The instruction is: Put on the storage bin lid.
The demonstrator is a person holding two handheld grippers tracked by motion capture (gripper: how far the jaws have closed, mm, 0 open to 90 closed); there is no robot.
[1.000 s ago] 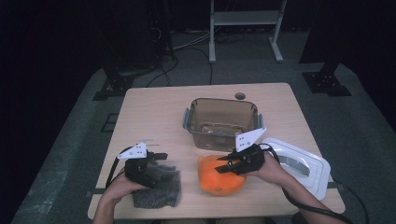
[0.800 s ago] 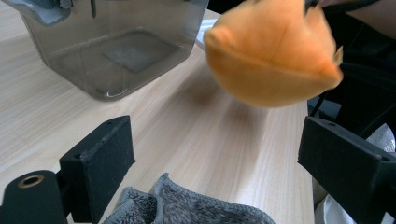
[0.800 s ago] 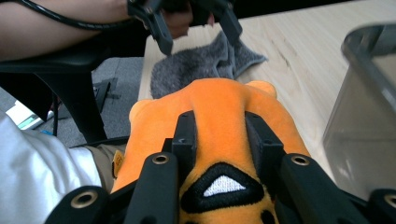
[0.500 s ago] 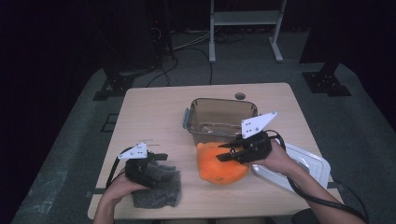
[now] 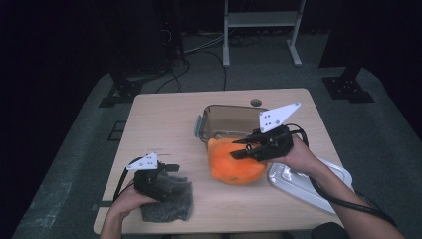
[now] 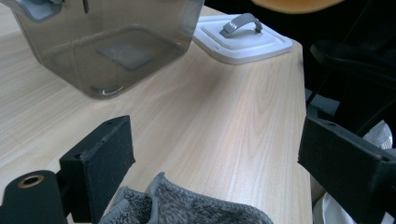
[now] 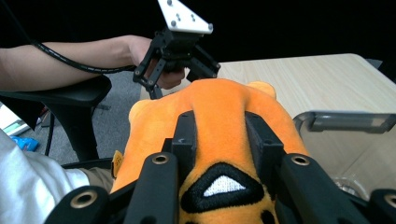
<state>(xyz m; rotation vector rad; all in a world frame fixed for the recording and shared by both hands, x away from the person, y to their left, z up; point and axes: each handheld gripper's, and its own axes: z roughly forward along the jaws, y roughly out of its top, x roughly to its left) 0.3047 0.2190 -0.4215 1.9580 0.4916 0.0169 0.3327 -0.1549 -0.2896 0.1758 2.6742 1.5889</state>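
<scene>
Right tool (image 5: 242, 148) is clamped on the orange plush (image 5: 234, 162), mid-frame beside the clear bin (image 5: 219, 117); a shallow pinch could slip. Left tool (image 5: 169, 169), jaws apart, rests over the grey cloth (image 5: 171, 206).

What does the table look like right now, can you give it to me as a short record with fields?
right gripper: shut on the orange plush toy, held up at the bin's near edge
left gripper: open, over the grey cloth
clear bin: open, mid-table
white lid: flat on the table, to the right of the bin
table: light wood
</scene>
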